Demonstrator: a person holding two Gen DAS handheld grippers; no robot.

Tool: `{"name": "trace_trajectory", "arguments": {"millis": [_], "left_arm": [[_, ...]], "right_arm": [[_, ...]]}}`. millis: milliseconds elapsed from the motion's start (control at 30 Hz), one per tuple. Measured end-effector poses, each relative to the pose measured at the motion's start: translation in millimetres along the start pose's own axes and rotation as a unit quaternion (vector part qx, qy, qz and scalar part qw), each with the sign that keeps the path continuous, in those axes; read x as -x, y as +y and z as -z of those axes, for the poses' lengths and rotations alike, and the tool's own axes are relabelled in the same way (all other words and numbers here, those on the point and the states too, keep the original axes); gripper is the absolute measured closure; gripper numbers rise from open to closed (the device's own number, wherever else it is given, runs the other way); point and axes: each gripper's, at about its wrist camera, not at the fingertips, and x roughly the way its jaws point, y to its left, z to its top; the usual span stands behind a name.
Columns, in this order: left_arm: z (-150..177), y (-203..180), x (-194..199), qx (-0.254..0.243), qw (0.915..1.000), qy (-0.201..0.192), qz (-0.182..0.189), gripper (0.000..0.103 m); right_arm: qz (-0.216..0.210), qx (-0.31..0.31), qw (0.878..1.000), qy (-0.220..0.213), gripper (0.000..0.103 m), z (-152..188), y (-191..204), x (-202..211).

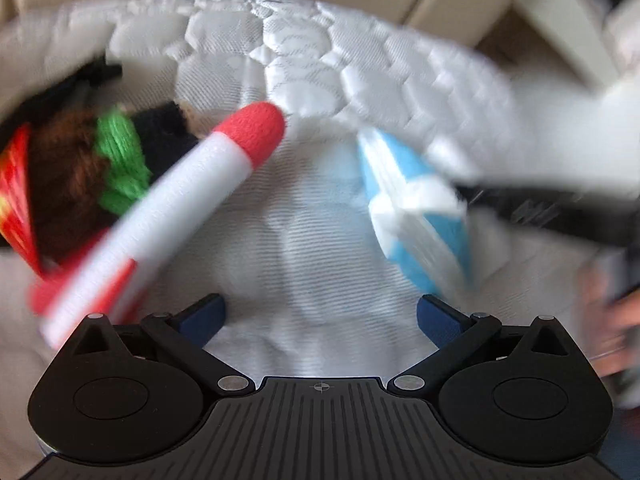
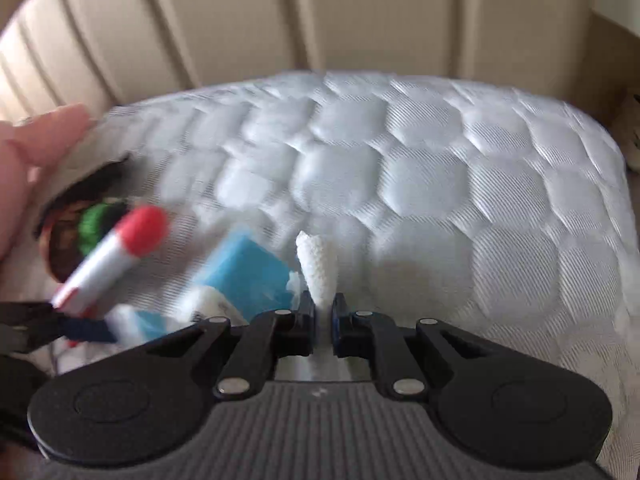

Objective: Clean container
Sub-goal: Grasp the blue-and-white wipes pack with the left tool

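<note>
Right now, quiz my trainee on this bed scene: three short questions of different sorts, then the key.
1. True or false: the right gripper is shut on a white tissue.
2. Multiple choice: the left gripper has its jaws A) wide open with nothing between them, B) shut on the blue tissue pack, C) shut on the red-tipped white tube.
3. Fill in: everything lies on a white quilted ______.

Key: 1 true; 2 A; 3 mattress.
</note>
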Motion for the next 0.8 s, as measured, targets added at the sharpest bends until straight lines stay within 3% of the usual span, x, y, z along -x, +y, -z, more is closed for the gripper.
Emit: {"name": "trace_trajectory", "arguments": {"millis": [67,100,167,267,467,633,700,800], "left_arm": [[4,11,2,0.055,0.9964,0.016,0.062,0.0],[3,11,0,0.071,0.9944,0.031,0.072,0.0],[-2,13,-5,0.088,0.9924,0.053,0.067,0.0],[-1,3,-8,0.08,0.9953,0.033,0.043,0.0],[9,-29,-33,-0.017,0.9996,-0.018,-0.012,0.0],[3,-39,-32,-0.057,0.9972,-0.04,-0.026,0.0],[6,-48,-25,-0.11,0.9906,-0.069,-0.043,0.0],[8,-71,-25,-0.19,0.9728,-0.118,-0.062,0.0]], "right_arm": [[-0.002,-0.008,1.0,0.007,0.093,2,-6,-3],[-0.007,-0.013,1.0,0.009,0.093,3,-8,-3],[-0.016,-0.018,1.0,0.012,0.091,5,-8,-4],[-0.028,-0.015,0.999,0.017,0.09,9,-5,-4],[-0.079,-0.047,0.995,0.039,0.09,23,-5,-1],[-0.071,-0.042,0.996,0.037,0.087,25,-2,6],[-0.068,-0.049,0.996,0.034,0.087,25,-6,14],[-0.062,-0.058,0.996,0.025,0.087,22,-4,13]]}}
